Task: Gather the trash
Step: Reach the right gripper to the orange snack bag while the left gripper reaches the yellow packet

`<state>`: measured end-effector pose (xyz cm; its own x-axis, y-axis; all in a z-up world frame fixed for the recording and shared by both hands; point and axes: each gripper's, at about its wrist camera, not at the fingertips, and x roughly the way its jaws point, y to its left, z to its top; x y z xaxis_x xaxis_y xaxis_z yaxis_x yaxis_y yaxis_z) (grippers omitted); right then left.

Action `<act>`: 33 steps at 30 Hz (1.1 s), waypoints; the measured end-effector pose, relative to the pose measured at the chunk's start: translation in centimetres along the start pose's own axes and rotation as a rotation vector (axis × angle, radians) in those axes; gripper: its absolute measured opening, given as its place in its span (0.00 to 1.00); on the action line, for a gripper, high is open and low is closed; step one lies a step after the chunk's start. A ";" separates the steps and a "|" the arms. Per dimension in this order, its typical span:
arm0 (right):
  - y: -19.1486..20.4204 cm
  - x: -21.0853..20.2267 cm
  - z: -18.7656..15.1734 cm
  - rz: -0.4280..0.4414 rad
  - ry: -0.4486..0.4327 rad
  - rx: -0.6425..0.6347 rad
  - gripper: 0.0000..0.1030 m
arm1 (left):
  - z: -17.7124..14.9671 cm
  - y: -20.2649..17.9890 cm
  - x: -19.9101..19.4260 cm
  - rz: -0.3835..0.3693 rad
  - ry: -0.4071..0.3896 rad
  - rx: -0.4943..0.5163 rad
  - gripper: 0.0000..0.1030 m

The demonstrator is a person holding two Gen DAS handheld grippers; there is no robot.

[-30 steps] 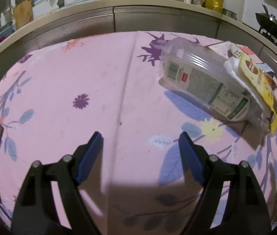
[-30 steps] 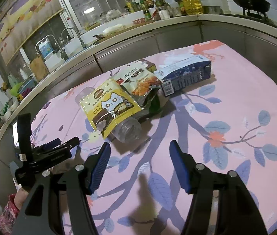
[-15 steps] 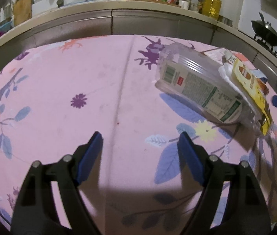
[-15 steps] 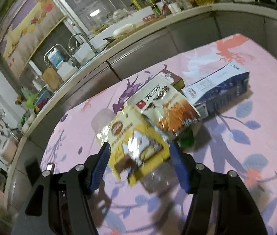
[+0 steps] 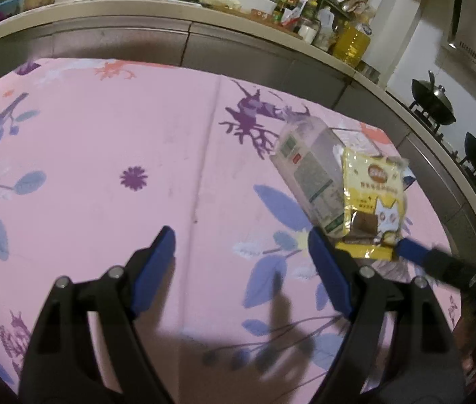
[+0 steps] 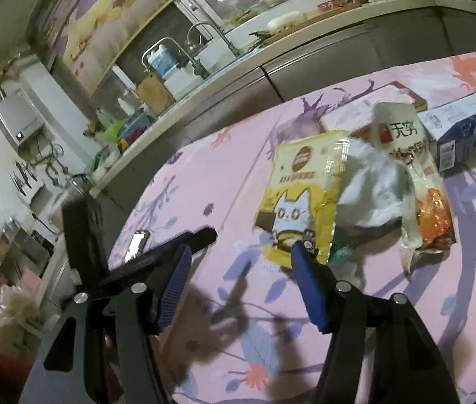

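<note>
Right tongs (image 6: 239, 266), still apart and empty, had swung closer to yellow cat pouch (image 6: 300, 198); pickup looked imminent. Left tongs (image 5: 241, 245) apart, empty.

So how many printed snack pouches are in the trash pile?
2. The yellow cat pouch lies at the pile's left, nearest the right gripper; the white and orange pouch lies just right of it. More may be hidden underneath.

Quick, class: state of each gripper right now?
Left gripper: open, holding nothing.
Right gripper: open, holding nothing; yellow cat pouch lies just beyond its fingertips.
</note>
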<state>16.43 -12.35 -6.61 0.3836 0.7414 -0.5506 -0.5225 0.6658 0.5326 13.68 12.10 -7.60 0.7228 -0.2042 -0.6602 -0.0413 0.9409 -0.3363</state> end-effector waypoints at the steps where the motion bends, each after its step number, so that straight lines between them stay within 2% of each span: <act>1: 0.0 0.1 -0.2 -0.012 0.000 -0.002 0.59 | 0.0 -0.2 0.0 -0.005 0.003 -0.001 0.76; 6: -0.7 -1.2 -0.7 -0.012 -0.044 0.037 0.59 | 0.0 -1.4 0.7 -0.057 0.039 0.013 0.75; 10: -1.9 -3.6 -1.4 -0.070 -0.111 0.053 0.59 | 0.6 -2.7 1.4 -0.168 0.079 0.009 0.76; 13: -3.2 -5.3 -1.6 -0.157 -0.172 0.071 0.59 | 0.9 -4.1 2.2 -0.228 0.108 0.013 0.81; 14: -3.6 -5.8 -1.7 -0.223 -0.195 0.067 0.59 | 1.0 -4.4 2.4 -0.232 0.110 0.016 0.83; 16: -4.2 -6.0 -1.6 -0.317 -0.203 0.052 0.59 | 1.1 -5.5 3.1 -0.241 0.116 0.043 0.83; 19: -5.6 -5.4 -1.3 -0.368 -0.185 0.054 0.59 | 1.3 -5.9 4.3 -0.252 0.147 0.033 0.83; 21: -6.5 -4.4 -1.0 -0.389 -0.159 0.051 0.59 | 1.3 -5.6 4.9 -0.301 0.172 -0.024 0.60; 22: -6.8 -3.5 -0.7 -0.410 -0.132 0.040 0.59 | 1.3 -5.5 5.1 -0.318 0.183 -0.039 0.55; 24: -7.4 -2.1 -0.5 -0.439 -0.094 0.010 0.59 | 1.3 -5.6 5.4 -0.357 0.201 -0.054 0.32; 26: -7.9 -0.8 -0.3 -0.481 -0.052 -0.012 0.59 | 1.2 -5.9 5.2 -0.386 0.201 -0.055 0.17; 28: -8.1 -0.1 -0.4 -0.499 -0.049 -0.044 0.59 | 1.3 -6.2 4.8 -0.384 0.184 -0.046 0.09; 29: -8.0 0.2 -0.6 -0.502 -0.039 -0.055 0.55 | 1.3 -6.3 4.5 -0.381 0.174 -0.040 0.06; 30: -7.7 0.2 -0.7 -0.512 -0.042 -0.065 0.50 | 1.4 -6.2 3.9 -0.379 0.162 -0.036 0.05; 33: -7.5 -0.2 -1.5 -0.516 -0.047 -0.068 0.42 | 1.6 -6.3 2.8 -0.395 0.143 -0.035 0.02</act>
<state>19.13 -17.61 -11.42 0.6373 0.3225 -0.6999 -0.3044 0.9397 0.1559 17.09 6.02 -6.23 0.5848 -0.5855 -0.5615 0.1948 0.7733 -0.6034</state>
